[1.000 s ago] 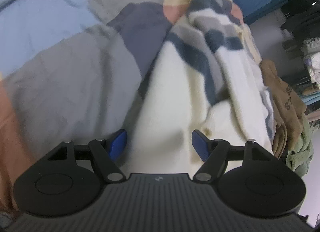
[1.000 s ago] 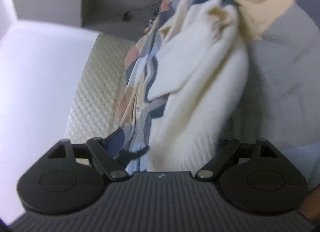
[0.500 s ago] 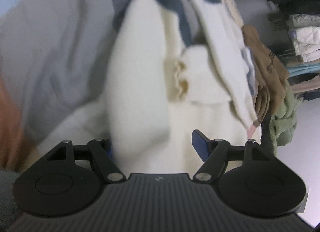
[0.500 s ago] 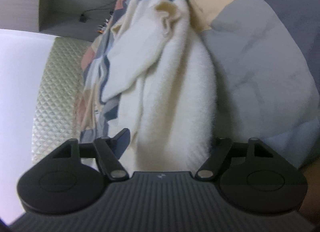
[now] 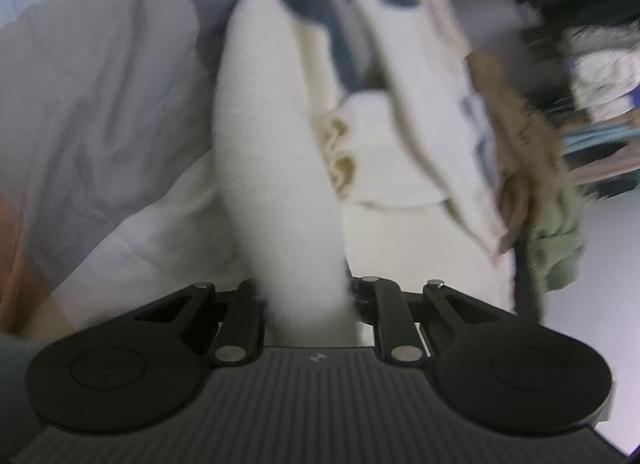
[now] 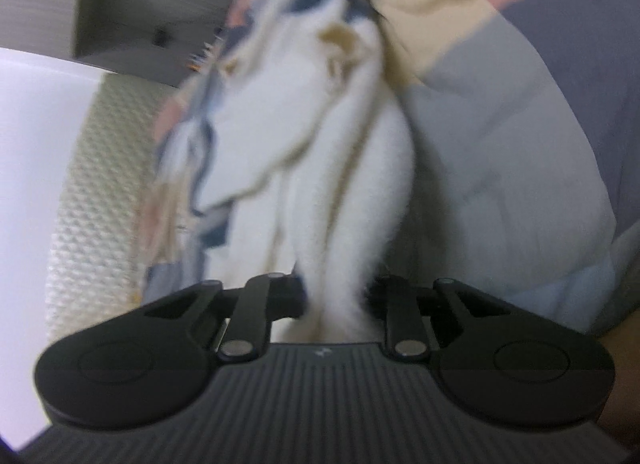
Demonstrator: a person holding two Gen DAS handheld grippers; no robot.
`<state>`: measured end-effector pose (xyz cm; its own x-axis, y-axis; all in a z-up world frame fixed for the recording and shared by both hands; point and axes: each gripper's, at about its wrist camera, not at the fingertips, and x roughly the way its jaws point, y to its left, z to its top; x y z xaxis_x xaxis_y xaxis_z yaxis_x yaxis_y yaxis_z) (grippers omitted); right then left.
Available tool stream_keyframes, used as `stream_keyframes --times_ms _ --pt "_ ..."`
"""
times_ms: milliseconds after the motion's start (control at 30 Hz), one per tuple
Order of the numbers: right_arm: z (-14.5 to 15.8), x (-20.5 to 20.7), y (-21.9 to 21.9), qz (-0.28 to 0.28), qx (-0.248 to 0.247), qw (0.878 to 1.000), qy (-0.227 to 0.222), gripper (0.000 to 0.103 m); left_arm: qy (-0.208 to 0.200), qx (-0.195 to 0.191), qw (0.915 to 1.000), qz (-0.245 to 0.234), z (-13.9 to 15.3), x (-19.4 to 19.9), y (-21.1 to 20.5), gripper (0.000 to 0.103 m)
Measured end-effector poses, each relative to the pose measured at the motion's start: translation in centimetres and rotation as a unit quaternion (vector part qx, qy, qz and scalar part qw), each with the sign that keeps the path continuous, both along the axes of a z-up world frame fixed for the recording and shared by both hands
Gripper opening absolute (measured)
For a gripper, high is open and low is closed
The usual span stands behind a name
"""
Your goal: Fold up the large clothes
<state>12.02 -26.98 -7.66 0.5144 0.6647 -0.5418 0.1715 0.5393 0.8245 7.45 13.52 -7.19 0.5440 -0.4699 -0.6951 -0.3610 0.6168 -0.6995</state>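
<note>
A cream fleece garment with navy and grey stripes (image 5: 280,152) hangs stretched away from me over the bed. My left gripper (image 5: 306,296) is shut on a bunched white fold of it; the fingertips are hidden by the cloth. In the right wrist view the same garment (image 6: 344,168) runs up from my right gripper (image 6: 336,300), which is shut on another bunched white part. Both views are blurred by motion.
A patchwork bedcover in grey, navy, peach and blue (image 5: 100,104) lies below, also in the right wrist view (image 6: 520,124). Brown and green clothes (image 5: 532,168) hang at the right. A quilted headboard (image 6: 104,192) and a grey shelf (image 6: 132,36) stand at the left.
Both grippers have gone from open around the garment to shut on it. The cloth has bunched into narrow folds between the fingers and lifted off the bed.
</note>
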Motion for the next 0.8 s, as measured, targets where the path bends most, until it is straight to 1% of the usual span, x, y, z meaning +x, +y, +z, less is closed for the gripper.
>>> stream_keyframes --times_ms 100,167,200,233,333,433,567,633,733,800 --pt "1.5 -0.6 -1.2 0.004 0.022 0.999 -0.038 0.020 -0.044 -0.036 0.9984 0.000 2.1 -1.3 1.0 0.017" --pt "2.4 -0.8 -1.8 0.007 0.038 0.998 -0.051 0.019 -0.074 -0.064 0.9952 -0.001 3.7 -2.3 1.6 0.016" --pt "2.9 -1.1 -2.1 0.006 0.053 0.997 -0.052 0.019 -0.093 -0.074 0.9929 -0.003 4.6 -2.9 1.8 0.016" --pt "3.7 -1.4 -2.3 0.011 0.070 0.996 -0.062 0.019 -0.108 -0.084 0.9905 -0.005 5.5 -3.5 2.1 0.016" --pt "6.7 -2.4 -2.3 0.027 0.078 0.991 -0.101 0.019 -0.147 -0.111 0.9829 -0.007 8.0 -5.6 2.9 0.016" --pt "9.7 -3.9 -2.9 0.041 0.090 0.987 -0.130 0.019 -0.186 -0.118 0.9754 -0.010 10.4 -8.2 3.3 0.016" --pt "12.9 -6.1 -3.5 0.066 0.090 0.980 -0.167 0.019 -0.223 -0.108 0.9687 -0.016 13.4 -11.9 3.2 0.016" --pt "14.2 -7.3 -3.7 0.075 0.087 0.977 -0.181 0.019 -0.243 -0.106 0.9639 -0.021 14.6 -13.9 2.9 0.016" --pt "16.0 -9.3 -4.3 0.089 0.084 0.972 -0.202 0.019 -0.268 -0.104 0.9574 -0.031 15.8 -16.9 2.8 0.016" --pt "16.6 -10.2 -4.4 0.099 0.082 0.969 -0.212 0.020 -0.274 -0.108 0.9550 -0.034 16.0 -18.3 2.6 0.016"
